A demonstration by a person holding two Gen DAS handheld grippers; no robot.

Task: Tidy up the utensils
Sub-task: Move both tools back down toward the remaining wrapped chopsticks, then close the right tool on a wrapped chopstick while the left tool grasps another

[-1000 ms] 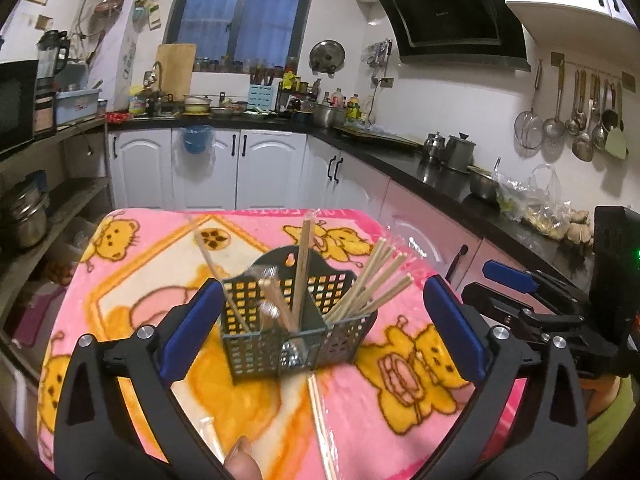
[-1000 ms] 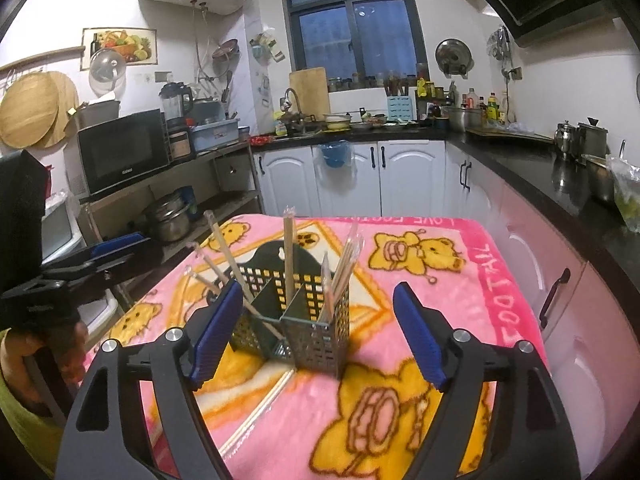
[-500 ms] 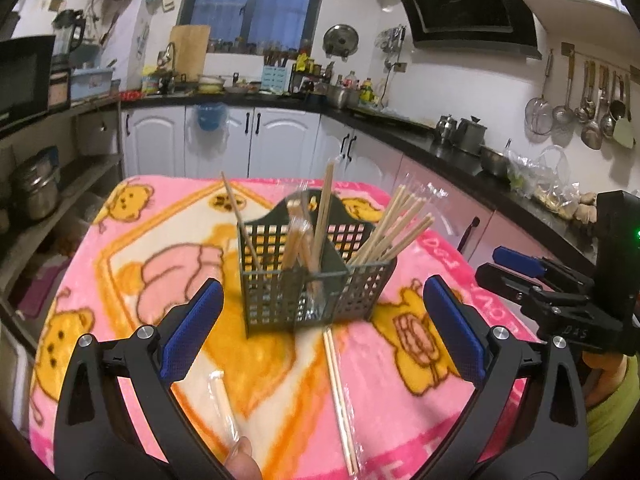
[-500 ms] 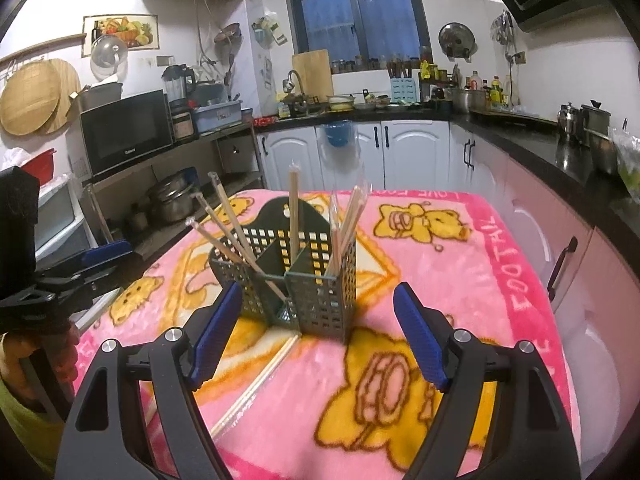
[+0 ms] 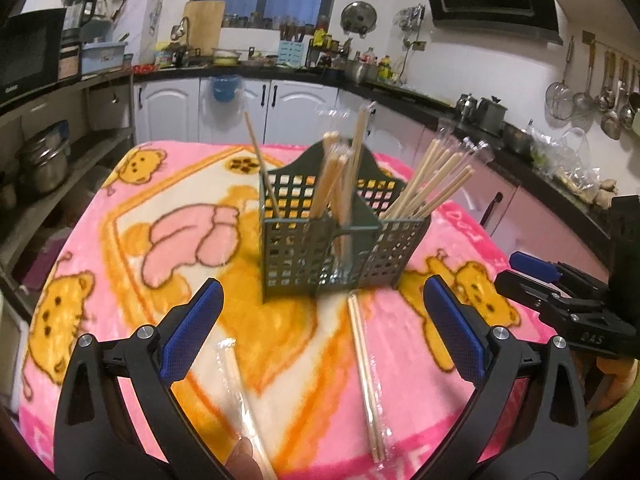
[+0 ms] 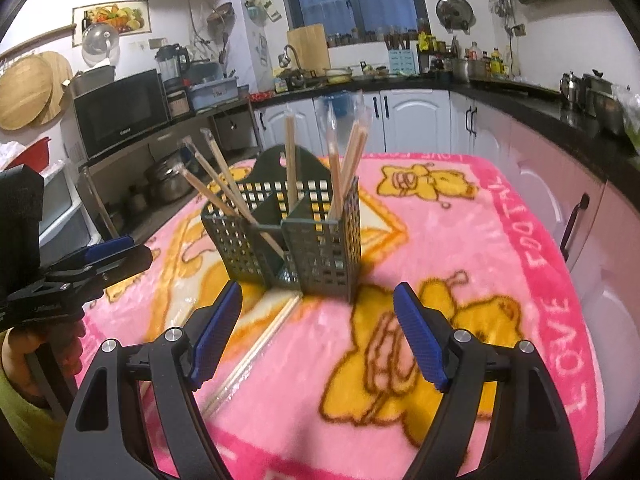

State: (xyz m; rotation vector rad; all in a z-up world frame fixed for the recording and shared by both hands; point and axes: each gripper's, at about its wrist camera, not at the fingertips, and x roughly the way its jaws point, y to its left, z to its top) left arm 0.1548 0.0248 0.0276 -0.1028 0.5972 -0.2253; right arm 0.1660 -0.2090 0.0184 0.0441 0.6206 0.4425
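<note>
Utensil caddy (image 5: 340,240): dark green perforated plastic, divided into compartments, tall arched back panel. Stands upright near the middle of the bench, on a pink blanket (image 5: 132,208) printed with yellow bears.

Contents: wooden chopsticks, several in clear wrappers. One bundle (image 5: 432,184) fans out of the compartment on the right in the left wrist view; a second group (image 5: 340,172) stands nearly upright in the central section; a single stick (image 5: 260,168) leans in the compartment on the left.

Loose items on the blanket, in front of the caddy: one wrapped pair of chopsticks (image 5: 366,364) lying lengthwise, its far end just beside the caddy base; one further wrapped pair (image 5: 240,392) nearer the left hand-held gripper, blurred.

Left hand-held gripper (image 5: 320,332): blue pads spread wide, nothing between them, hovering above the loose pairs.

Right hand-held gripper (image 6: 318,334): blue pads likewise wide apart, empty, pointing at the caddy from the other side.

Surroundings: white cabinet doors (image 6: 412,120), black microwave (image 6: 120,112), ladles (image 5: 600,92) hung on the wall.
</note>
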